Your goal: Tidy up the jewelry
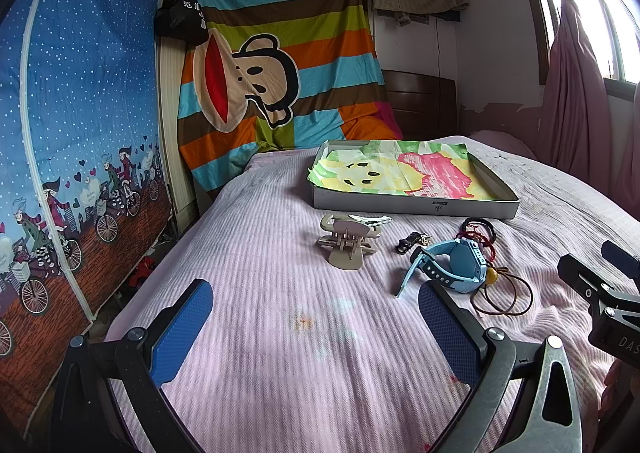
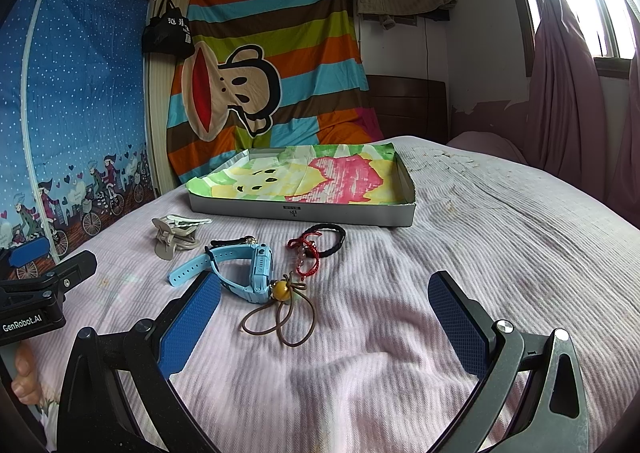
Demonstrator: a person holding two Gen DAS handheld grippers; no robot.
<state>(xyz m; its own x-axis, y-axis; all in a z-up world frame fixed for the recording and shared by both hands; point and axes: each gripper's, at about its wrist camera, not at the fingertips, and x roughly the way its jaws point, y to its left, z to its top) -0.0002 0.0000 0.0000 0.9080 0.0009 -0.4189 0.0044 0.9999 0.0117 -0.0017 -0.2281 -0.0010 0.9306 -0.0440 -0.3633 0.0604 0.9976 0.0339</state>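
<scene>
On the pink bedspread lie a beige hair claw clip (image 1: 349, 244) (image 2: 173, 238), a blue watch (image 1: 448, 265) (image 2: 244, 269), a small dark clasp piece (image 1: 412, 242) (image 2: 232, 241), a red string bracelet (image 2: 306, 253), a black braided bracelet (image 2: 326, 239) (image 1: 480, 229) and a brown cord with an amber bead (image 2: 280, 307) (image 1: 502, 293). A shallow grey box (image 1: 412, 209) (image 2: 300, 213) lined with colourful paper lies behind them. My left gripper (image 1: 316, 333) is open and empty, short of the clip. My right gripper (image 2: 326, 327) is open and empty, just before the cord.
The bed's left edge drops beside a blue fabric wardrobe (image 1: 80, 133). A striped monkey sheet (image 1: 280, 73) hangs behind the bed. Curtains and a window (image 2: 580, 73) are at the right. The other gripper shows at each view's edge (image 1: 604, 293) (image 2: 36, 293).
</scene>
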